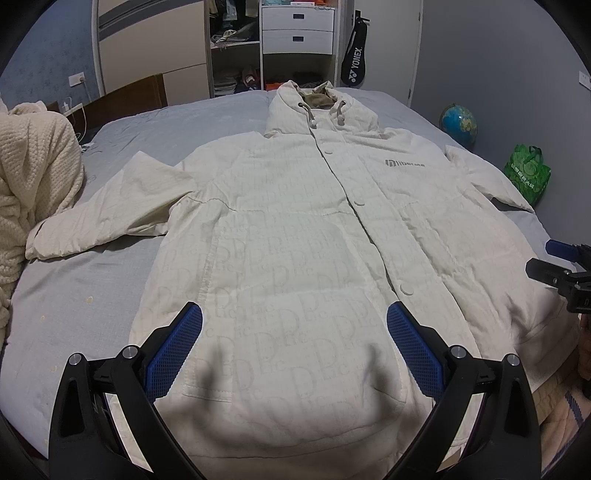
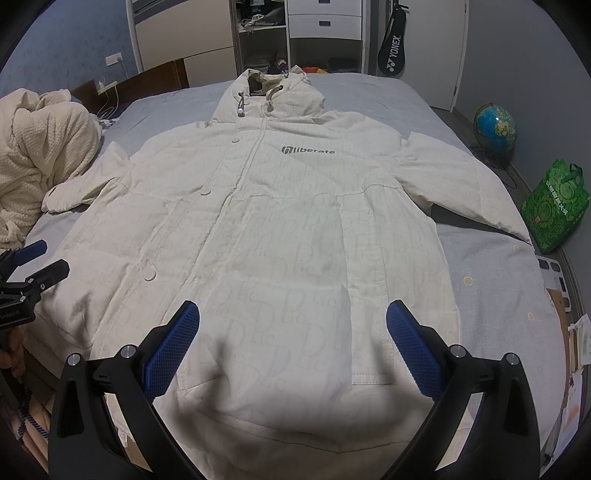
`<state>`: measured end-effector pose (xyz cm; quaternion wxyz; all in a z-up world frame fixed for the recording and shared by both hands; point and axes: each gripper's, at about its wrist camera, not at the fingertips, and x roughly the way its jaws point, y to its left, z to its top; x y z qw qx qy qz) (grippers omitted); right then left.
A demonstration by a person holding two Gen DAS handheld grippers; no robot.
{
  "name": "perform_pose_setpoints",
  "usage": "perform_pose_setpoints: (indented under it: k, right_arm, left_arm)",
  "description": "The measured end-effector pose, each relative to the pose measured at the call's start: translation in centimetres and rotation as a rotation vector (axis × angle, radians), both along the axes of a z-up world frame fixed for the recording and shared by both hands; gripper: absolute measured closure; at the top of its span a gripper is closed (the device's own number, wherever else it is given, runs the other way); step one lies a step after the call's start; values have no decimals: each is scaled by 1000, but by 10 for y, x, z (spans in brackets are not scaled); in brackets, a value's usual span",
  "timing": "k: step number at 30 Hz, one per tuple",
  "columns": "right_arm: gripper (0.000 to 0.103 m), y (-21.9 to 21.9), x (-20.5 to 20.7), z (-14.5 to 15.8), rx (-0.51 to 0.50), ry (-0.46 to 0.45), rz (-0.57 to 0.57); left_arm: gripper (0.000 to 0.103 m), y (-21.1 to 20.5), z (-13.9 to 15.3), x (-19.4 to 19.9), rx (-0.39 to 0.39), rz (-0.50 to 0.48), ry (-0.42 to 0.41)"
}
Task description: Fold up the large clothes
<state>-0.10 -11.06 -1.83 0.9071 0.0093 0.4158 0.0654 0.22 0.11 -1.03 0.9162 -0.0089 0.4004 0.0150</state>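
The cream coat lies flat, front up and buttoned, on the grey bed, hem nearest me. My left gripper and right gripper hover over the hem, both spread wide, holding nothing. Further off, sleeves spread sideways; the hood points toward the wardrobe.

The coat is lying flat on the bed, its hood pointing to 12 o'clock and its hem to 6. A blanket is sitting on the bed at 9 o'clock. Off the bed at 3 o'clock, a bag is standing on the floor, a globe behind it. A wardrobe is standing beyond the bed at 12.
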Motion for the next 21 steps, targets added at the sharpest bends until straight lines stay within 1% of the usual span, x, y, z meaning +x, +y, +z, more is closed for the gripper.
perform_pose_setpoints:
  k: [2,6,11,16,17,21]
  right_arm:
    - [6,-3,1,0,15,3,-8]
    - [6,-26,7,3,85,20,-59]
    - [6,-63,18,14,80,15,-117]
    - [6,-130,41,12,162,47,-210]
    - [6,-149,46,9,190,55,-241]
    - [6,-203,57,-1,284,67,-327]
  left_arm:
    - [7,0,-1,0,2,-1,4]
    - [7,-1,-2,2,5,-3,16]
    - [7,-5,-6,5,14,-16,36]
    - [7,-9,-9,7,30,-33,49]
    - [7,-9,-9,7,31,-33,52]
    - [7,-9,-12,9,37,-27,65]
